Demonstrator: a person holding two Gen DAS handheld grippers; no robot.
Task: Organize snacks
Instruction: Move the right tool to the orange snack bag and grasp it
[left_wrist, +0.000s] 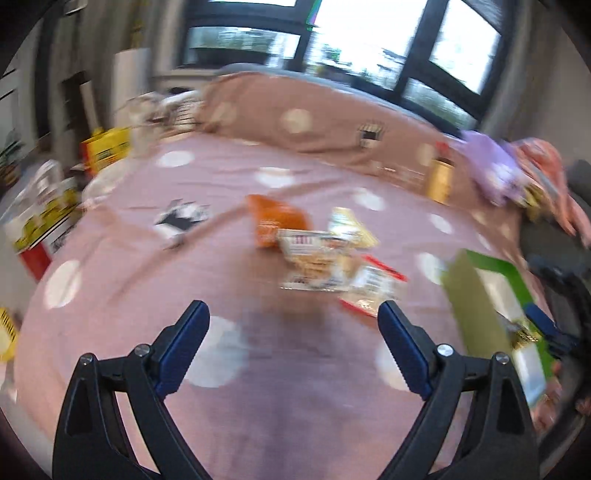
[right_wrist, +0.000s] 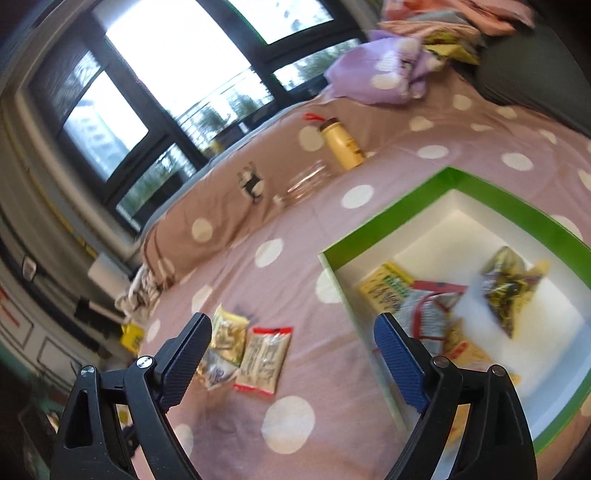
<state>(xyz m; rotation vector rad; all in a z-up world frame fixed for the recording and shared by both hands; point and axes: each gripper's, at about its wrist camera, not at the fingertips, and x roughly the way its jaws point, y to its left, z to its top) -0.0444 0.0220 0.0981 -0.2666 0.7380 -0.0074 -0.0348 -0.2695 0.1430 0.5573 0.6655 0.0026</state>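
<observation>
Several snack packets lie loose on the pink spotted bedspread: an orange packet (left_wrist: 275, 219), a pale yellow one (left_wrist: 347, 225), a white printed one (left_wrist: 314, 262) and a red-edged one (left_wrist: 373, 291). My left gripper (left_wrist: 293, 321) hangs open above the bedspread just short of them, nothing between its fingers. A green-rimmed white box (right_wrist: 388, 218) holds several packets, among them a yellow one (right_wrist: 386, 290) and a crinkled foil one (right_wrist: 511, 284). My right gripper (right_wrist: 291, 334) stands open over the box's near-left corner, empty. A red-edged packet (right_wrist: 264, 360) and a yellow packet (right_wrist: 229, 332) lie left of the box.
A yellow bottle (right_wrist: 341, 146) and a clear glass jar (right_wrist: 308, 179) lie by the brown spotted pillow (right_wrist: 229, 206). Purple cloth (right_wrist: 380, 77) and pink clothes are heaped at the bed's far side. Yellow boxes (left_wrist: 107, 147) stand left of the bed. Dark-framed windows are behind.
</observation>
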